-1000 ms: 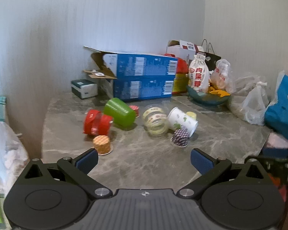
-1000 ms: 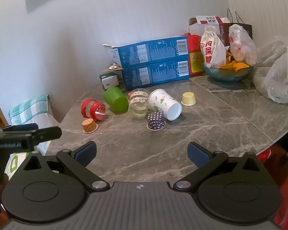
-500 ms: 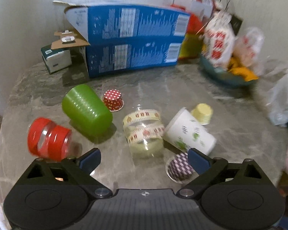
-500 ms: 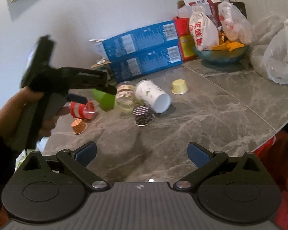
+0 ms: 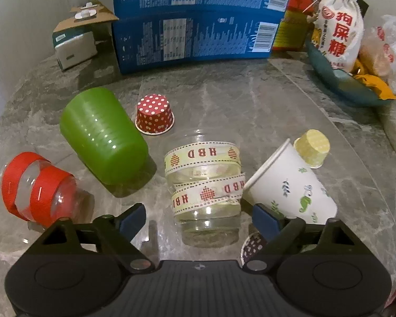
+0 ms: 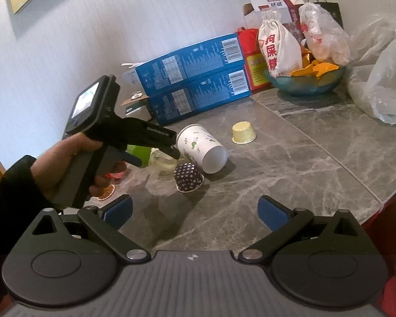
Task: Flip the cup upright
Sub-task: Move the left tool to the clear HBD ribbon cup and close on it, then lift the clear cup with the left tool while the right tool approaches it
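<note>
A clear cup wrapped in cream "HBD" ribbon (image 5: pixel 206 182) lies on its side on the grey marble table (image 5: pixel 250 100). My left gripper (image 5: pixel 198 218) is open, its blue pads on either side of the cup's near end, not touching it. A green cup (image 5: pixel 103 134), a clear cup with red tape (image 5: pixel 31 187) and a white paper cup (image 5: pixel 290 182) also lie on their sides. In the right wrist view the left gripper (image 6: pixel 155 150) hovers over the ribbon cup (image 6: pixel 162 162) beside the paper cup (image 6: pixel 200 148). My right gripper (image 6: pixel 195 211) is open and empty near the table's front.
Small paper cups stand upside down: red dotted (image 5: pixel 154 113), yellow (image 5: pixel 312 148), dark dotted (image 6: pixel 188 177). Two stacked blue boxes (image 5: pixel 195 18) line the back. A bowl with a white cloth bag (image 6: pixel 303 82) and plastic bags (image 6: pixel 385 84) sit at the right.
My left gripper has moved forward and down over the table, closing in on the ribbon cup, which now lies between its open fingers. My right gripper has barely moved.
</note>
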Tool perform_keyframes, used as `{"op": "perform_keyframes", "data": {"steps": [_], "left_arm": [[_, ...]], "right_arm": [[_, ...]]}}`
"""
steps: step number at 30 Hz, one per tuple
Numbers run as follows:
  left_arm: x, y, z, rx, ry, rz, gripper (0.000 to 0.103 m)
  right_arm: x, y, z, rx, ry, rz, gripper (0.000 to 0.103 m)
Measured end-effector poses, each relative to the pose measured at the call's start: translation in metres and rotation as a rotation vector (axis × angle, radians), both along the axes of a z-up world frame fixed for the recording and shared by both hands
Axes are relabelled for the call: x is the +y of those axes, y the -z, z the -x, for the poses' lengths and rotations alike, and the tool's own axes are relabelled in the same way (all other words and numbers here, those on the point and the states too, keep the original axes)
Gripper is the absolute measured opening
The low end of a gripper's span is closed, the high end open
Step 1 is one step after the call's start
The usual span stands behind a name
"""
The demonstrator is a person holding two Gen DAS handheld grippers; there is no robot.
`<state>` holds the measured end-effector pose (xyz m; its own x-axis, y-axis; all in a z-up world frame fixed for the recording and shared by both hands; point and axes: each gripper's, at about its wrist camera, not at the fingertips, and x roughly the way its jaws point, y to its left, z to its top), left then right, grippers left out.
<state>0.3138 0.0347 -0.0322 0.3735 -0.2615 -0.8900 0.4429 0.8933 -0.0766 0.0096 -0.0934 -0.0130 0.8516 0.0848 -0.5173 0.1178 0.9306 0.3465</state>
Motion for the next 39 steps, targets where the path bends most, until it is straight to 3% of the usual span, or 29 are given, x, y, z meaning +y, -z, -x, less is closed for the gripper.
{"op": "perform_keyframes", "data": {"steps": [2, 8, 18, 22, 26, 34, 39], "left_arm": [[-0.002, 0.002, -0.002, 0.004, 0.003, 0.005, 0.087], [0.001, 0.007, -0.001, 0.005, 0.003, 0.02, 0.058], [0.019, -0.008, 0.011, -0.063, 0.024, 0.08, 0.057], [0.04, -0.024, 0.028, -0.083, 0.046, 0.117, 0.057], [0.07, -0.042, 0.058, -0.158, 0.062, 0.13, 0.057], [0.118, -0.045, 0.123, -0.093, 0.098, 0.193, 0.057], [0.132, -0.027, 0.165, -0.025, 0.083, 0.255, 0.057]], "right_arm": [[-0.002, 0.002, -0.001, 0.002, -0.004, -0.016, 0.102], [-0.002, 0.007, -0.002, 0.019, 0.002, -0.029, 0.102], [0.009, 0.008, -0.007, 0.025, -0.013, -0.038, 0.102], [0.011, 0.008, -0.008, 0.029, -0.006, -0.055, 0.102], [0.015, 0.006, -0.004, 0.035, -0.003, -0.064, 0.102], [0.025, 0.006, 0.013, 0.056, 0.063, -0.076, 0.102], [0.031, 0.015, 0.014, 0.099, 0.117, -0.119, 0.102]]}}
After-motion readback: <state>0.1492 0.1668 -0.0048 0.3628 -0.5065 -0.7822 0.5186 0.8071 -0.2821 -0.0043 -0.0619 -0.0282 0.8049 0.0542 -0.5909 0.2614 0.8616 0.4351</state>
